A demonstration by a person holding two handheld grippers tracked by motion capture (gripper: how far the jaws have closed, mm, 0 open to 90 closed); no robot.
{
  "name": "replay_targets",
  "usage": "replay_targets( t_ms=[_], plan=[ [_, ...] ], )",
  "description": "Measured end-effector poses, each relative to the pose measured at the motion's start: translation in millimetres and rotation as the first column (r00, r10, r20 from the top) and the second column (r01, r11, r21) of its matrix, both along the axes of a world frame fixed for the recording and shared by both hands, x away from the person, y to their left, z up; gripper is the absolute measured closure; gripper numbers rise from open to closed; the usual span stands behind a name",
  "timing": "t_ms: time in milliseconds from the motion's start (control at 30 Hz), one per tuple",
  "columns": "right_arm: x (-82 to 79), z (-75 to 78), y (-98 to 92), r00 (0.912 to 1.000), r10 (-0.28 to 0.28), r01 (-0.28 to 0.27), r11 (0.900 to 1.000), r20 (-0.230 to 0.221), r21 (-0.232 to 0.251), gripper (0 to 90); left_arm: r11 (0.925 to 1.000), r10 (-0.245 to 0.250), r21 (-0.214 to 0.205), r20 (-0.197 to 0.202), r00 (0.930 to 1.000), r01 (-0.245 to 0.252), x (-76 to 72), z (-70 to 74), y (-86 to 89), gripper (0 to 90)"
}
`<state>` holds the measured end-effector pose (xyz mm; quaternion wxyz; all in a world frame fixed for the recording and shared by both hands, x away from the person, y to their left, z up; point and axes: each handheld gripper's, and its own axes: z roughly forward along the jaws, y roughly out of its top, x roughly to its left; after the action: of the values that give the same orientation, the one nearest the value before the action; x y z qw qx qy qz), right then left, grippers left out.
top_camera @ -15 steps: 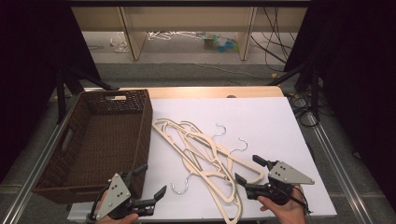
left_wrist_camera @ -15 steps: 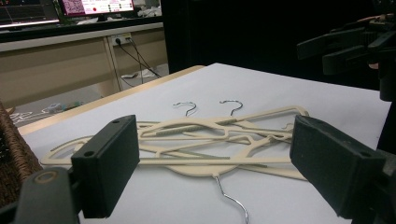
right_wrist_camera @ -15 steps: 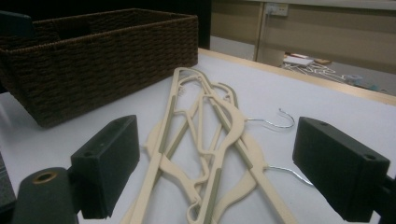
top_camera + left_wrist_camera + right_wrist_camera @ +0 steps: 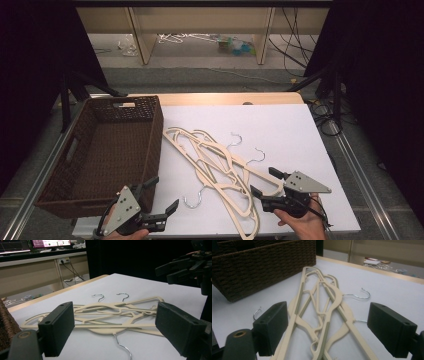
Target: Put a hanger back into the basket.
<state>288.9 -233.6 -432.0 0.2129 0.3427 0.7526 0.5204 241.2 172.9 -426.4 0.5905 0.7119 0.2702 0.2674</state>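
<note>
A loose pile of cream plastic hangers (image 4: 220,165) with metal hooks lies on the white table top (image 4: 280,125), just right of a dark brown woven basket (image 4: 100,150). My left gripper (image 4: 165,191) is open near the front edge, by the basket's near right corner. In the left gripper view its jaws stand wide apart with the hangers (image 4: 105,315) beyond them and nothing held. My right gripper (image 4: 262,180) is open at the pile's near right end. Between its spread jaws lie the hangers (image 4: 322,297), with the basket (image 4: 262,265) behind.
The basket is empty and takes up the table's left third. One hook (image 4: 192,200) pokes toward the front edge. In the left gripper view the right gripper (image 4: 185,267) shows at the upper right. Wooden shelving and cables (image 4: 200,40) lie past the far edge.
</note>
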Motion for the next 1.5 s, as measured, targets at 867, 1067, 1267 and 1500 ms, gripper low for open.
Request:
replay_targets(
  t_ms=[867, 1067, 1267, 1500],
  plan=[
    [69.0, -34.1, 39.4, 0.9466, 0.031, -0.098, 0.9757, -0.321, -0.196, 52.5, 0.9999, -0.008, 0.010, -0.009, 0.9999, 0.009, -0.4, -1.0, -2.2, 15.8],
    [76.4, -39.5, 51.1, 0.9375, 0.029, -0.120, 0.9624, -0.347, -0.244, 60.5, 0.9999, -0.009, 0.010, -0.009, 0.9999, 0.009, -1.0, -0.8, -2.7, 15.9],
    [81.3, -44.0, 53.0, 0.9270, 0.046, -0.159, 0.9469, -0.372, -0.279, 67.3, 0.9999, -0.008, 0.010, -0.007, 0.9999, 0.009, -0.9, -0.5, -2.6, 15.9],
    [86.6, -48.2, 54.4, 0.9182, 0.056, -0.182, 0.9385, -0.392, -0.293, 69.9, 0.9999, -0.011, 0.011, 0.001, 0.9999, 0.011, -0.9, -0.3, -3.5, 16.0]
  ],
)
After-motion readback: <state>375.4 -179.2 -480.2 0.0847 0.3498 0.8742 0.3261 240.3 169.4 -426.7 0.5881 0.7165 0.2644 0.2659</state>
